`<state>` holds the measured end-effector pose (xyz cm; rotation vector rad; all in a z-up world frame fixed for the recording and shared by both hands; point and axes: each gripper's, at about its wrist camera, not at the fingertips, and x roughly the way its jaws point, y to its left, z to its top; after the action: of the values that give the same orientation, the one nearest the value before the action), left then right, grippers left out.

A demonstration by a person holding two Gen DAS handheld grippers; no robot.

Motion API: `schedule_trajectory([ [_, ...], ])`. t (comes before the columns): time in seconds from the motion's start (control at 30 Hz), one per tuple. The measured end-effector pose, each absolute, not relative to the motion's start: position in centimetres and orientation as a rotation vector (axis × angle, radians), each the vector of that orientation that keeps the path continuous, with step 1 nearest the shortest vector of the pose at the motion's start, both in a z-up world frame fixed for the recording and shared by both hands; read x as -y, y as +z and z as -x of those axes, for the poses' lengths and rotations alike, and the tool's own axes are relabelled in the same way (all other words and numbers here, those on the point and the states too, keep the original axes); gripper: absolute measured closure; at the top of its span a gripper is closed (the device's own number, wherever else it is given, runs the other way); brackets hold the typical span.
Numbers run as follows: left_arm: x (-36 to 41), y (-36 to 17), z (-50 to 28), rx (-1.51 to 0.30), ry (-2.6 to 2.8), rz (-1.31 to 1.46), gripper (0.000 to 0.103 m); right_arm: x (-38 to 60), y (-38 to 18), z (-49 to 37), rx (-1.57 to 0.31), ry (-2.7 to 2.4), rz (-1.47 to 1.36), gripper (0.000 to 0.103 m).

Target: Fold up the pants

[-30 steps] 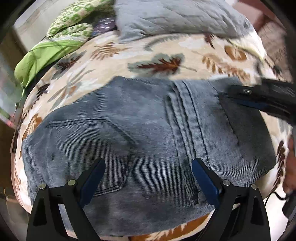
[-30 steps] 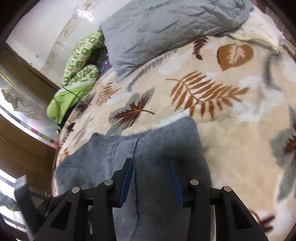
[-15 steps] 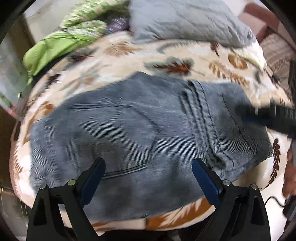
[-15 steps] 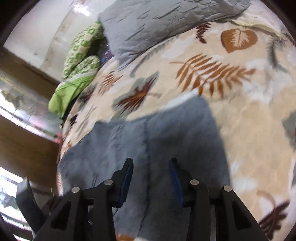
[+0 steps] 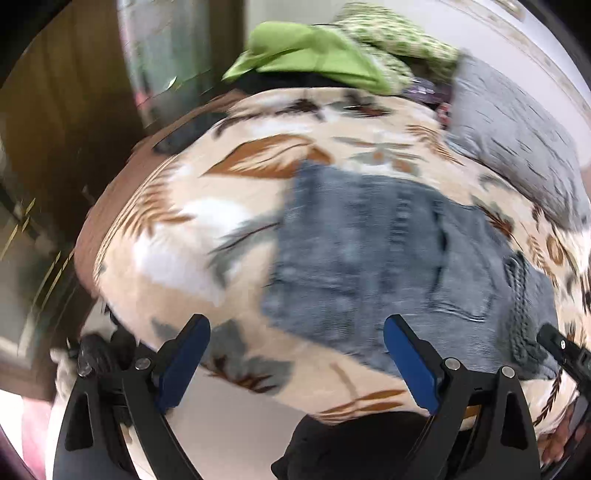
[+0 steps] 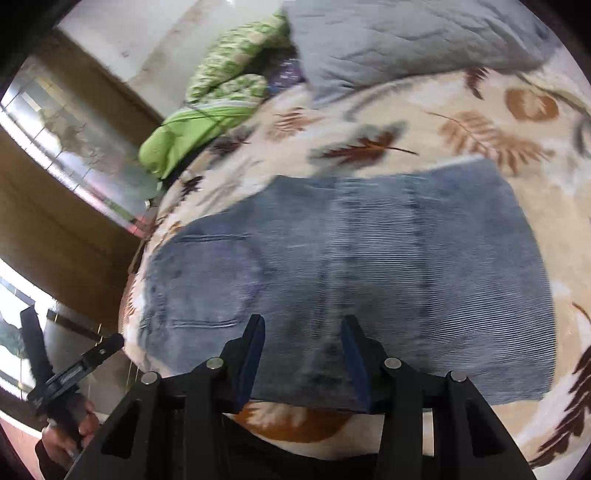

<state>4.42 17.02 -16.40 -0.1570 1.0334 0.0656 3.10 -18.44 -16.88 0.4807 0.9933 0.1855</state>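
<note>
Folded grey-blue corduroy pants (image 5: 388, 258) (image 6: 369, 266) lie flat on a leaf-patterned blanket (image 5: 177, 258) (image 6: 461, 122), a back pocket facing up. My left gripper (image 5: 295, 321) is open wide, hanging over the blanket's near edge at the pants' left corner, nothing between its fingers. In the right wrist view it shows at lower left (image 6: 74, 373), held by a hand, off the bed. My right gripper (image 6: 303, 319) stands open over the pants' near edge, its pads apart and touching no cloth. Its tip shows at the far right (image 5: 561, 350) of the left wrist view.
A grey quilt (image 6: 406, 33) (image 5: 517, 129) and green bedding (image 6: 192, 129) (image 5: 306, 55) are piled at the far side of the bed. Wooden, mirrored furniture (image 6: 55, 221) stands close on the left. Pale floor (image 5: 229, 424) shows below the bed's near edge.
The left gripper swung left and rolled, so the pants slid to the right of its view. The right gripper drew back toward the near edge, showing more of the pants. The pants lie unmoved.
</note>
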Motion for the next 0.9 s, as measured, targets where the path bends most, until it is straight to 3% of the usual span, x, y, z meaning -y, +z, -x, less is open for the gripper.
schedule_trajectory([
  [0.27,-20.6,-18.9,-3.9,-1.103,0.075,0.311,0.007,13.8,-19.6,-3.1,-1.036,0.235,-0.354,0.056],
  [0.53,-19.9,-19.7,-4.6,-1.13,0.009,0.407,0.009,12.8,-21.2,-2.6,-1.018,0.256,-0.275,0.048],
  [0.6,-19.4,-19.5,-4.8,-1.122,-0.004,0.409,0.011,12.9,-21.2,-2.6,-1.013,0.262,-0.269,0.048],
  [0.77,-18.5,-19.8,-5.8,-1.138,-0.009,0.424,0.032,12.9,-21.2,-2.8,-1.004,0.276,-0.288,0.047],
  [0.9,-18.5,-20.5,-6.2,-1.158,-0.008,0.493,0.035,13.6,-21.3,-2.8,-0.997,0.299,-0.349,0.047],
])
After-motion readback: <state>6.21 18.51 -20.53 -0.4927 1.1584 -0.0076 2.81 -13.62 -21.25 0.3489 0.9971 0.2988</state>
